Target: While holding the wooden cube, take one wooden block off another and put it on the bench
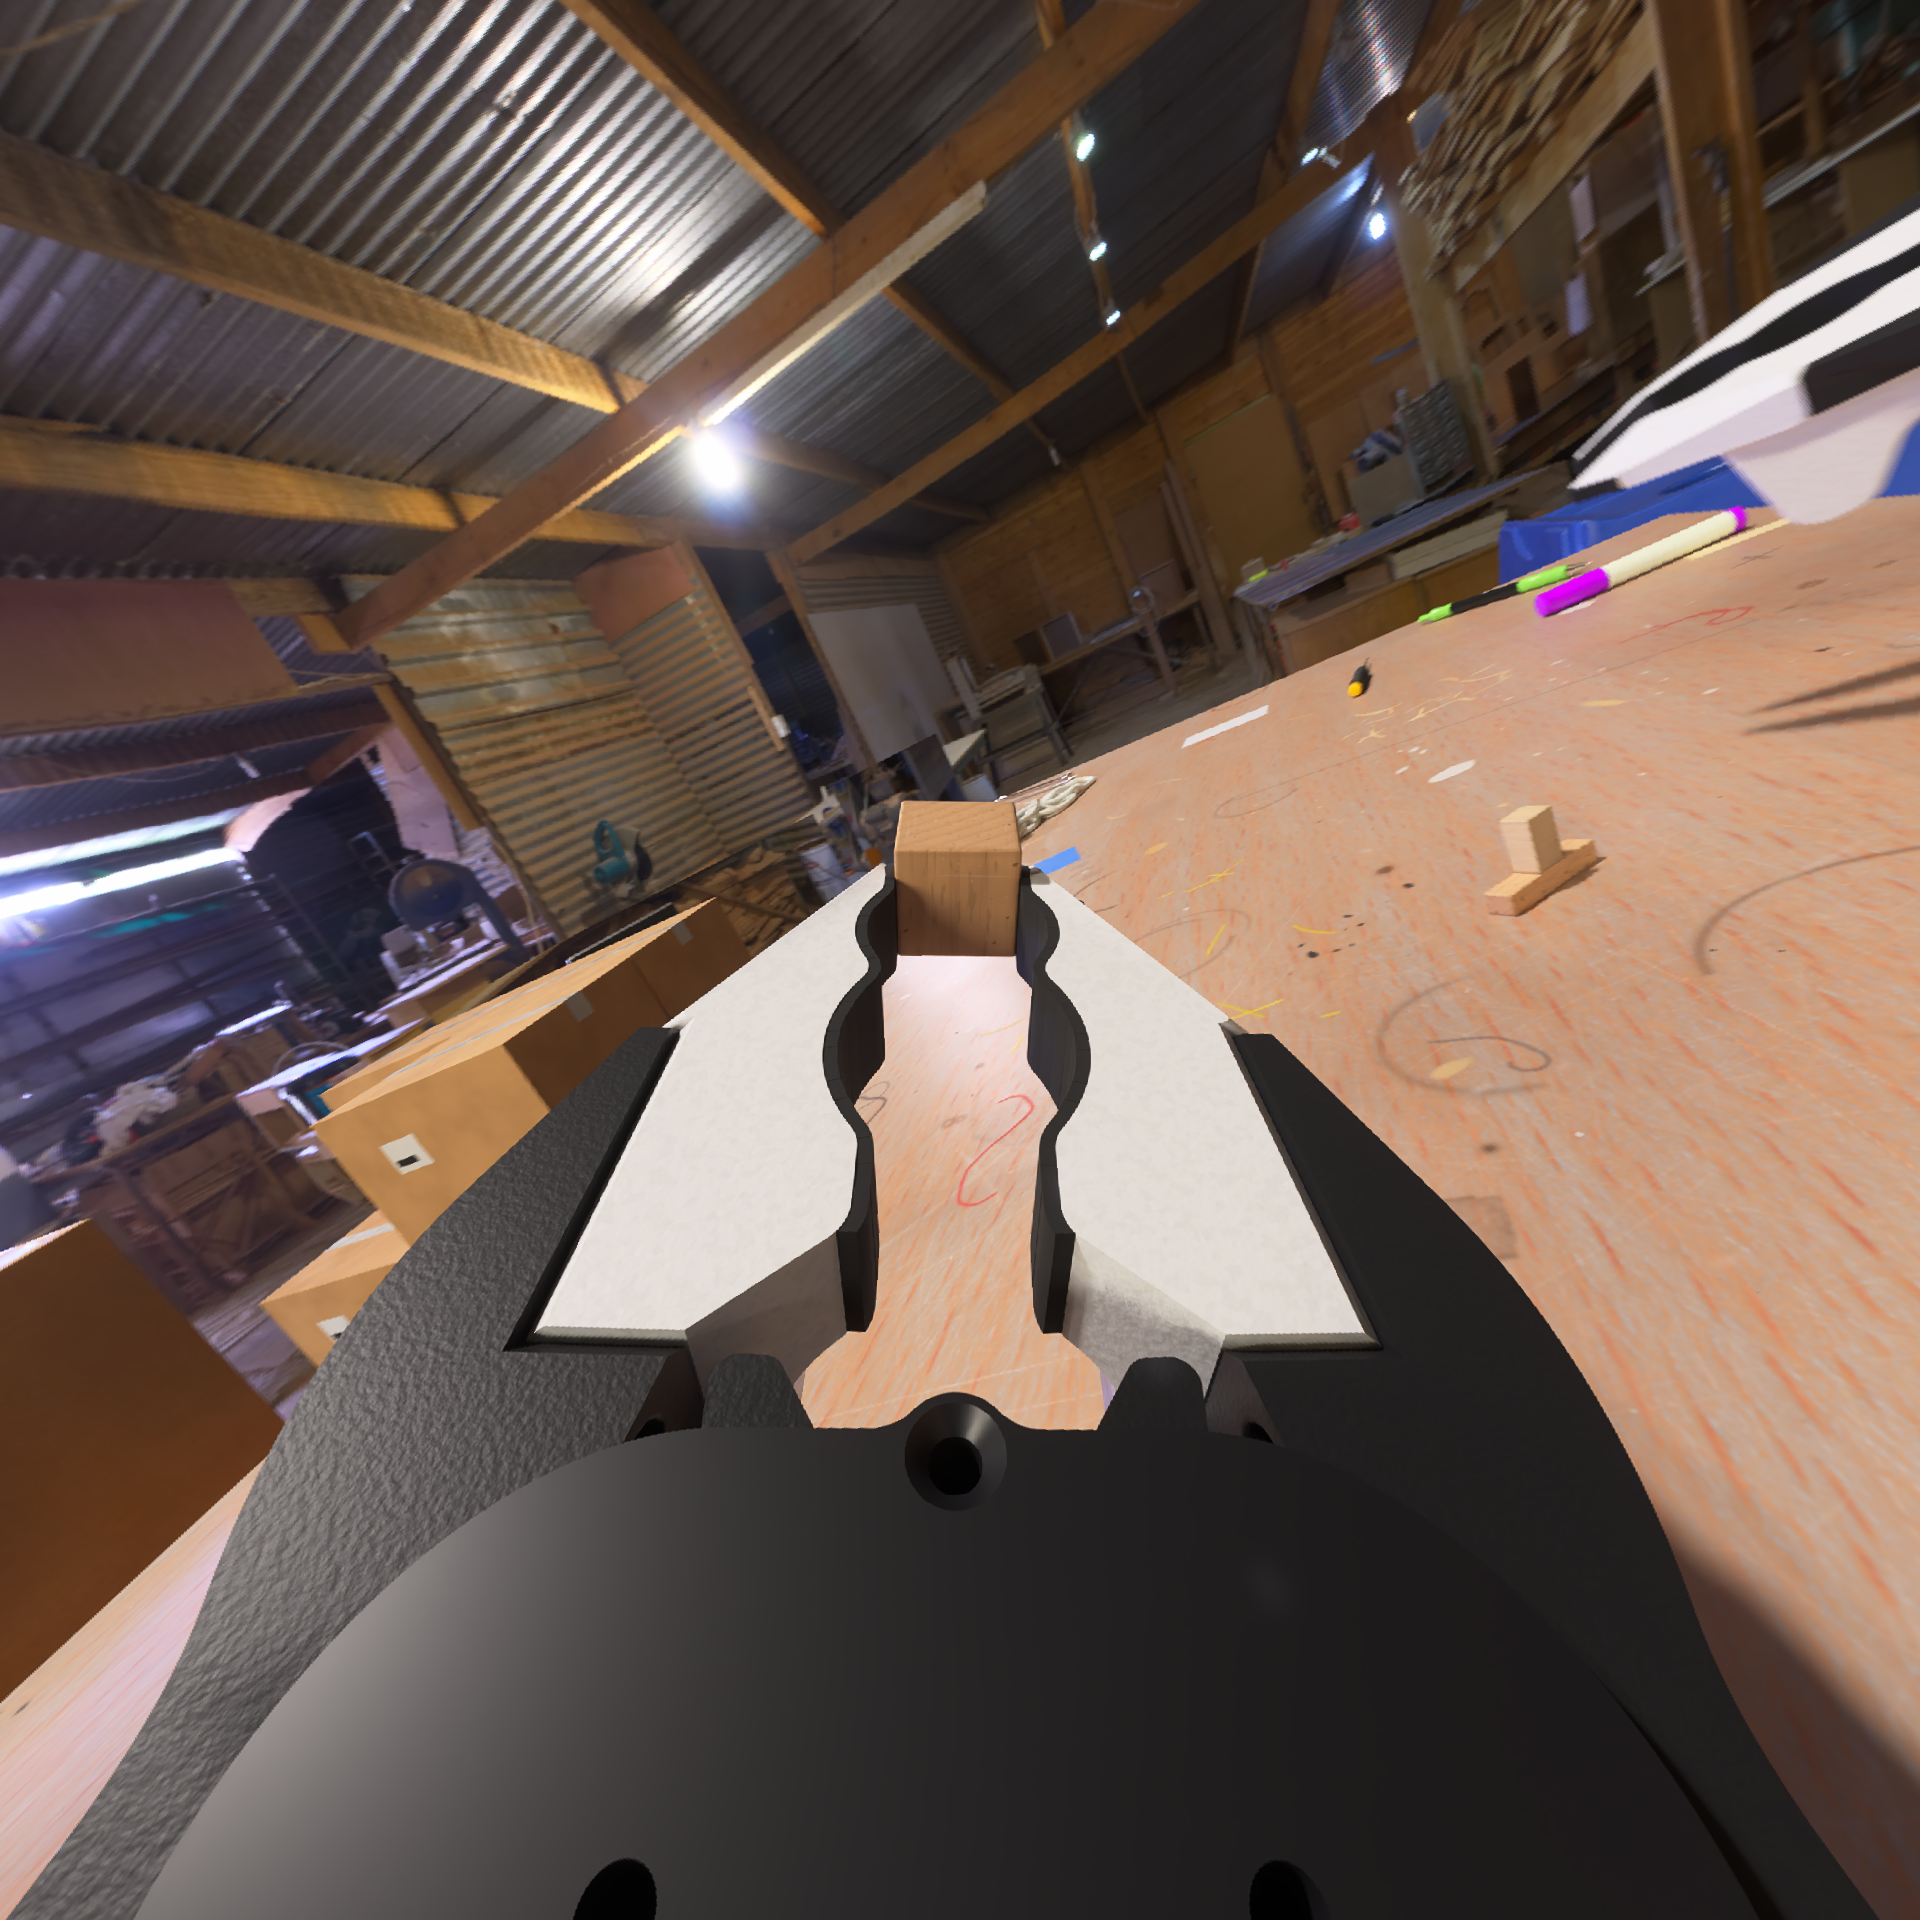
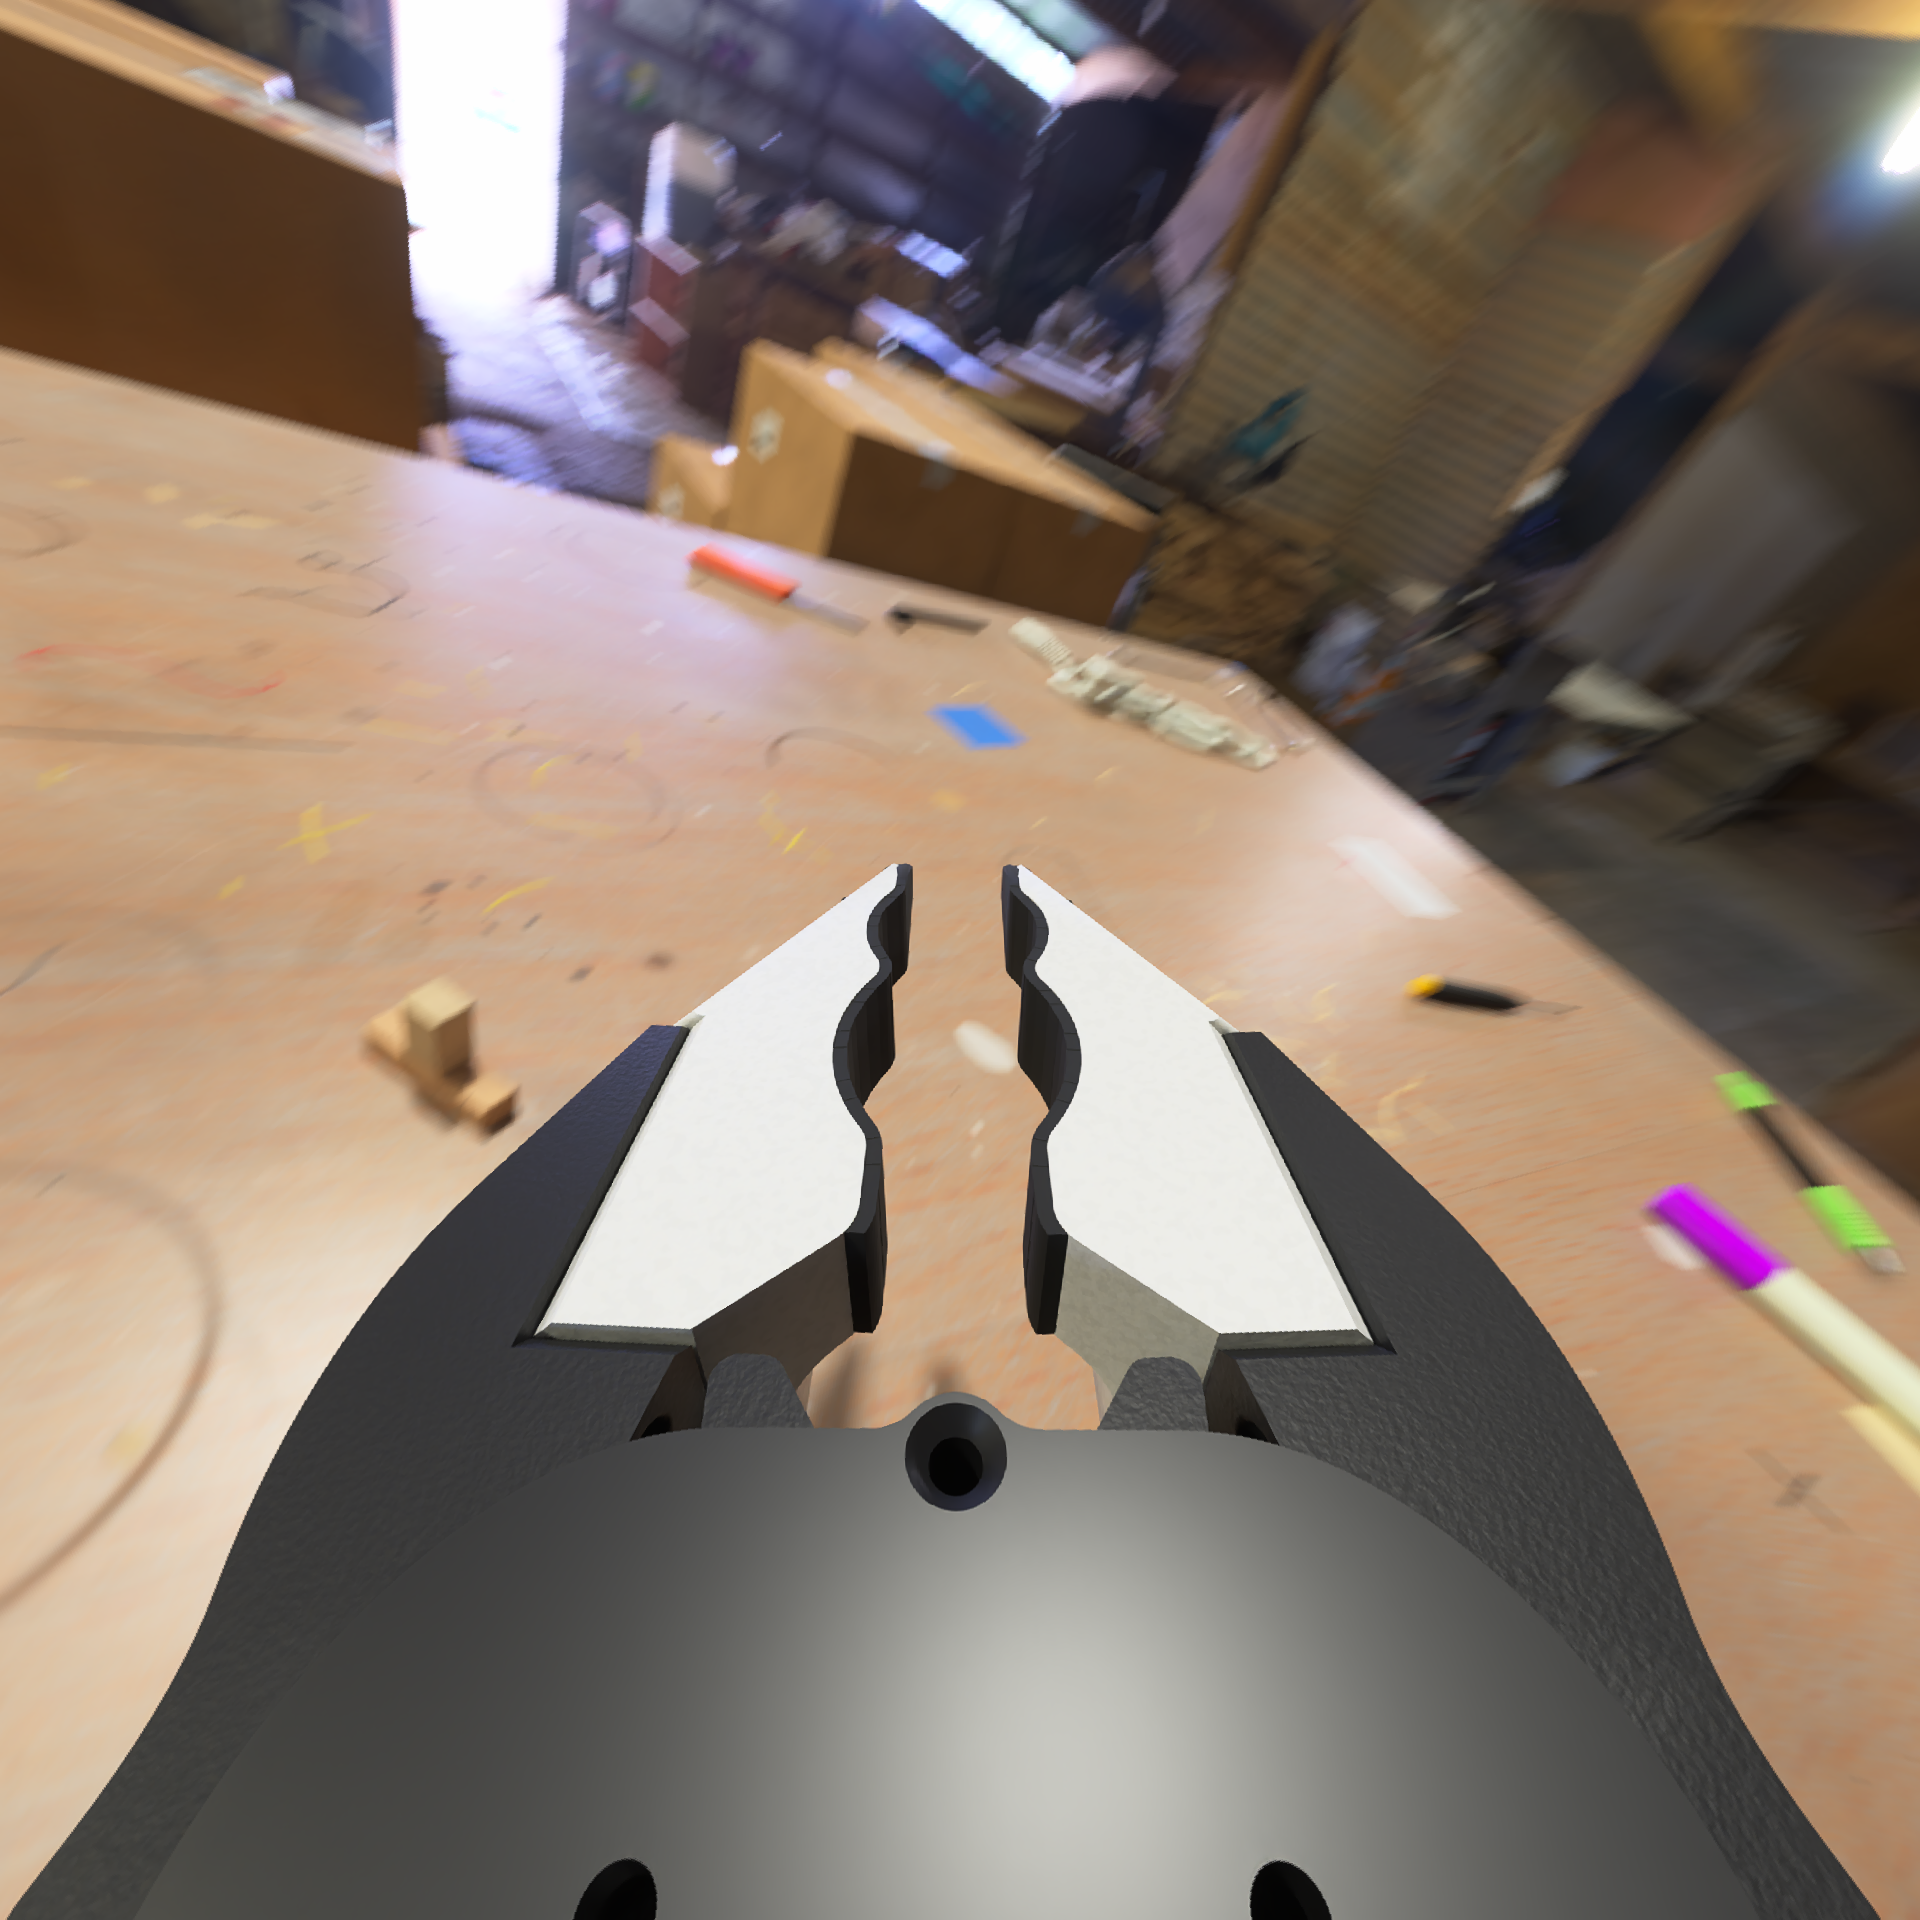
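Observation:
My left gripper (image 1: pixel 956 883) is shut on a wooden cube (image 1: pixel 956 878), held at the fingertips above the bench (image 1: pixel 1455 1195). To the right on the bench, a small upright wooden block (image 1: pixel 1529 837) stands on a flat wooden block (image 1: pixel 1543 878). The same stack shows in the right wrist view, upright block (image 2: pixel 442 1029) on flat block (image 2: pixel 457 1081), left of my right gripper (image 2: pixel 956 883). The right gripper is open and empty above the bench (image 2: pixel 312 779). Part of it shows at the upper right of the left wrist view (image 1: pixel 1766 395).
A purple-capped marker (image 1: pixel 1631 566) (image 2: pixel 1766 1278), green-capped pens (image 2: pixel 1829 1195), a yellow-tipped black tool (image 2: pixel 1455 994) (image 1: pixel 1359 681), an orange-handled knife (image 2: pixel 758 582), a blue patch (image 2: pixel 977 725) and pale strips (image 2: pixel 1153 707) lie on the bench. Cardboard boxes (image 1: pixel 488 1091) stand beyond its left edge.

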Robot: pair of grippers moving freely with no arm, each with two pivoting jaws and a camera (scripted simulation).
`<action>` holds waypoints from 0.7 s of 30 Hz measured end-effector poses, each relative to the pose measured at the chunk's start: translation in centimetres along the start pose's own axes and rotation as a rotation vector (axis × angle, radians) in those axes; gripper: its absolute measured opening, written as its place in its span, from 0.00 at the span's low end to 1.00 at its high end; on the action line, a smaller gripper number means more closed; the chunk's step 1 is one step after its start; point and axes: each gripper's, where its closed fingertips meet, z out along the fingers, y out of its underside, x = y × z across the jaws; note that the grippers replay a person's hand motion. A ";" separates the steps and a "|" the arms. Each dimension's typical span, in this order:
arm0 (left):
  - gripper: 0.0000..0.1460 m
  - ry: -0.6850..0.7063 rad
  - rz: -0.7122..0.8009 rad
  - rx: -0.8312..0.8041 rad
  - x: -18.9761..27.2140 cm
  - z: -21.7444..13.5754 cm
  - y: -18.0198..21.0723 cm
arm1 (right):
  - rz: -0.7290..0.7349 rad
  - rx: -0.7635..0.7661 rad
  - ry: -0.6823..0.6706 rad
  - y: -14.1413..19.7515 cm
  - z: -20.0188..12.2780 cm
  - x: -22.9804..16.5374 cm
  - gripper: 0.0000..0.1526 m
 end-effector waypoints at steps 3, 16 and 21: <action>0.15 -0.046 0.041 -0.022 -0.5 -0.3 0.1 | 0.075 -0.102 -0.178 2.6 -1.1 -0.8 0.15; 0.15 -0.198 0.156 -0.142 -2.0 -1.1 1.3 | -0.063 -0.182 -0.786 4.1 0.1 -11.6 0.17; 0.15 -0.213 0.155 -0.165 -2.4 -0.9 1.8 | -0.278 -0.254 -0.933 4.9 2.0 -13.7 0.17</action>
